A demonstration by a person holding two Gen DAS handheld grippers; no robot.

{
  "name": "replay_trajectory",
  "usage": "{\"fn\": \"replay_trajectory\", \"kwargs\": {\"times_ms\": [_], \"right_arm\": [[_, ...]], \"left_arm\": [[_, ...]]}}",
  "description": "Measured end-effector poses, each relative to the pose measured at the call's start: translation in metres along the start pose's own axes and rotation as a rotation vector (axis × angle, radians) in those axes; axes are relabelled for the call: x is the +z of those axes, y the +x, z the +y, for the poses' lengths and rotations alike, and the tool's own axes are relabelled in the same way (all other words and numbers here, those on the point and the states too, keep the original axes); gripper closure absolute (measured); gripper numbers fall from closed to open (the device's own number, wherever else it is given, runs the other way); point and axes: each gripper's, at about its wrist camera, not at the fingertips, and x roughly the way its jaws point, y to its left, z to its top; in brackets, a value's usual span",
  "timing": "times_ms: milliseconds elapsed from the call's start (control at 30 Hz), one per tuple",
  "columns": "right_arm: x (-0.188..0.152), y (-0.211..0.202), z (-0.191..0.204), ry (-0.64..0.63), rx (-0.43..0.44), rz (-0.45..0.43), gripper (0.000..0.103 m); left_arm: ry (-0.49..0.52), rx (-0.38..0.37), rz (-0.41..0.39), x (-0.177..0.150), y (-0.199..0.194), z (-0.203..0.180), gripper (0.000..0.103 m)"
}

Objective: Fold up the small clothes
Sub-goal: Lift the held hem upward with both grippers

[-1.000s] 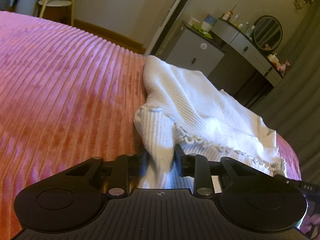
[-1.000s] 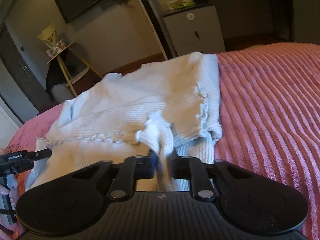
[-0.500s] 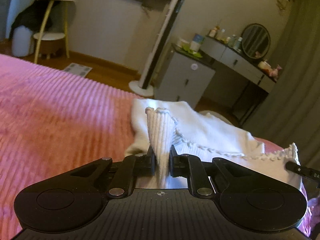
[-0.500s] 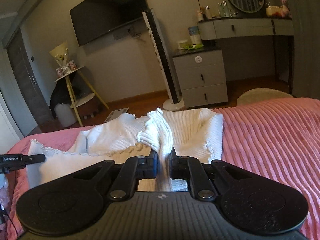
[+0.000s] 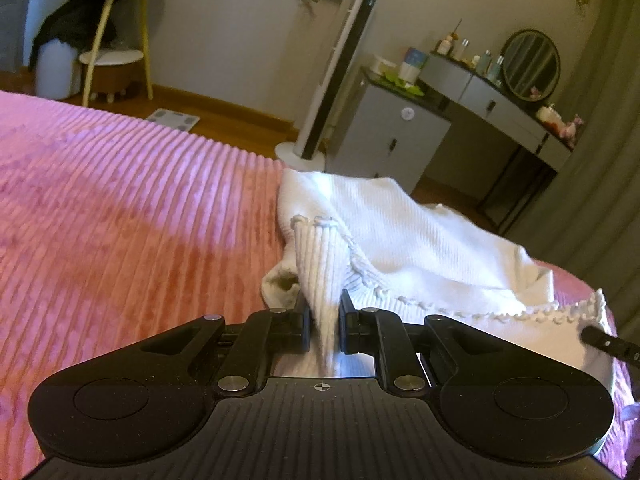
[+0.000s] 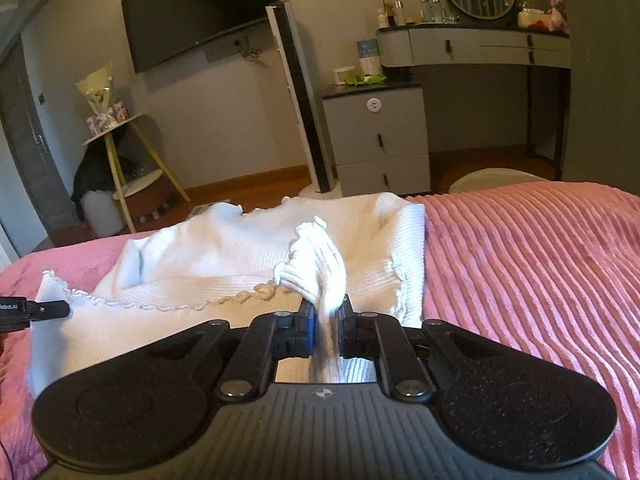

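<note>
A small white ribbed knit garment (image 5: pixel 420 240) with a frilled hem lies on the pink ribbed bedspread (image 5: pixel 120 220). My left gripper (image 5: pixel 324 308) is shut on its left hem corner, which bunches up between the pads. In the right wrist view the same garment (image 6: pixel 224 248) stretches to the left, and my right gripper (image 6: pixel 329 312) is shut on the other hem corner. The hem edge hangs taut between the two grippers, lifted off the bed. The far half of the garment rests on the bedspread (image 6: pixel 540 260).
Beyond the bed's far edge stand a grey drawer unit (image 6: pixel 376 140), a tall tower fan (image 6: pixel 304 96), a dressing table with a round mirror (image 5: pixel 530 64) and a yellow-legged side table (image 6: pixel 124 160). A dark TV (image 6: pixel 200 12) hangs on the wall. A grey curtain (image 5: pixel 592 160) hangs on the right.
Both grippers have risen with the hem corners, lifting the near edge of the garment off the bed. The views now tilt up more toward the room.
</note>
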Motion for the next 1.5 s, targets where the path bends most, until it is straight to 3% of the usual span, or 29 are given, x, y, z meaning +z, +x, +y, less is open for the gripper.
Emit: {"fn": "replay_trajectory", "kwargs": {"times_ms": [400,800,900,1033,1200,1500], "right_arm": [[0.008,-0.028,0.029,-0.039,-0.082,-0.027,0.093],[0.018,-0.037,0.027,-0.038,-0.075,-0.066,0.093],[0.024,-0.025,0.019,-0.046,-0.076,-0.071,0.094],[0.041,0.002,0.007,-0.051,-0.088,-0.084,0.094],[0.065,0.050,-0.006,-0.045,-0.109,-0.074,0.094],[0.095,0.127,-0.020,-0.092,-0.174,-0.028,0.094]], "left_arm": [[-0.013,-0.036,-0.029,0.001,-0.019,0.002,0.088],[0.020,-0.018,-0.066,0.011,-0.035,-0.010,0.088],[0.024,-0.016,-0.074,0.026,-0.028,-0.016,0.088],[0.136,0.025,-0.138,0.052,-0.010,-0.039,0.088],[0.187,0.021,-0.135,0.084,0.042,-0.060,0.088],[0.257,0.117,-0.130,0.107,0.103,-0.071,0.088]]}}
